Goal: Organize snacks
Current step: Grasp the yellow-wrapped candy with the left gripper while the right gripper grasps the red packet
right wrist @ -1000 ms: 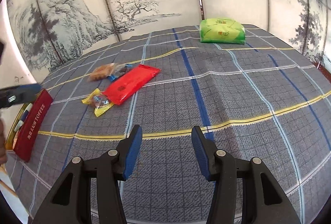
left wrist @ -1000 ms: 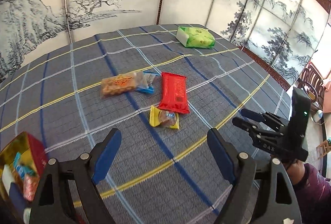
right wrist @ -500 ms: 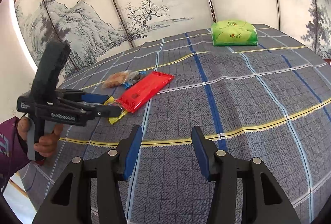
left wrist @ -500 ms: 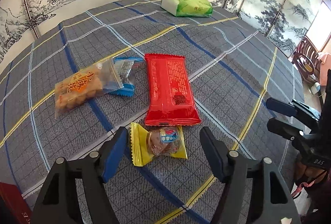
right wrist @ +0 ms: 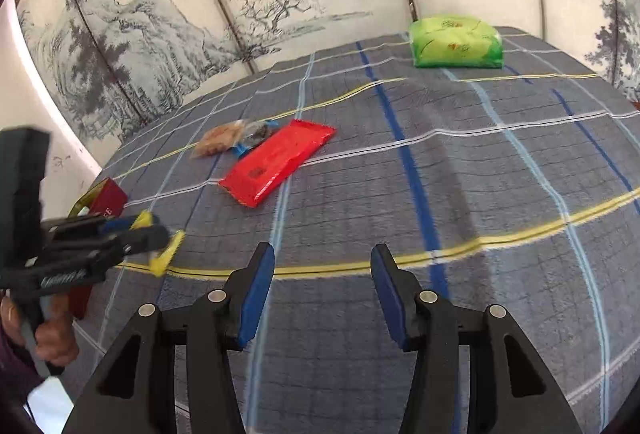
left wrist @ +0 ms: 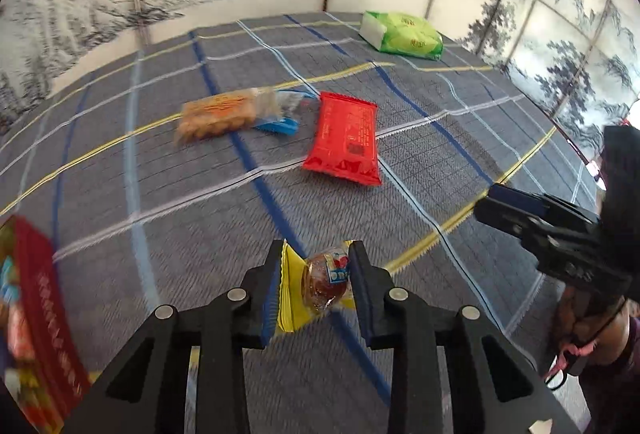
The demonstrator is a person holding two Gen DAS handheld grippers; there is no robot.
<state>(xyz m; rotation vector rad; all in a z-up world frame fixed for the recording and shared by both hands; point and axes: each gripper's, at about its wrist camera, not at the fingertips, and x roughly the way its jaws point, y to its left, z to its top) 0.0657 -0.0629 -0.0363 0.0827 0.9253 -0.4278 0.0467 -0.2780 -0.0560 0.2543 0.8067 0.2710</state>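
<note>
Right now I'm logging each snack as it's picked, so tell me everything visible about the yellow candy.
The yellow candy is a small crinkly plastic packet with a zigzag-cut edge and a clear window showing a brown sweet under a blue-and-white label. It stands on edge, pinched between the blue-padded fingers of the left gripper, lifted above the cloth. The right view shows it blurred.

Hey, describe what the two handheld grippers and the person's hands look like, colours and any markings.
Both grippers are matte black plastic with silver rivets and blue pads on the fingers. The left gripper and right gripper look identical. Seen side-on, the right one has a boxy black handle with small white lettering, too blurred to read. The right hand shows a purple sleeve and a pinkish-red cord.
</note>
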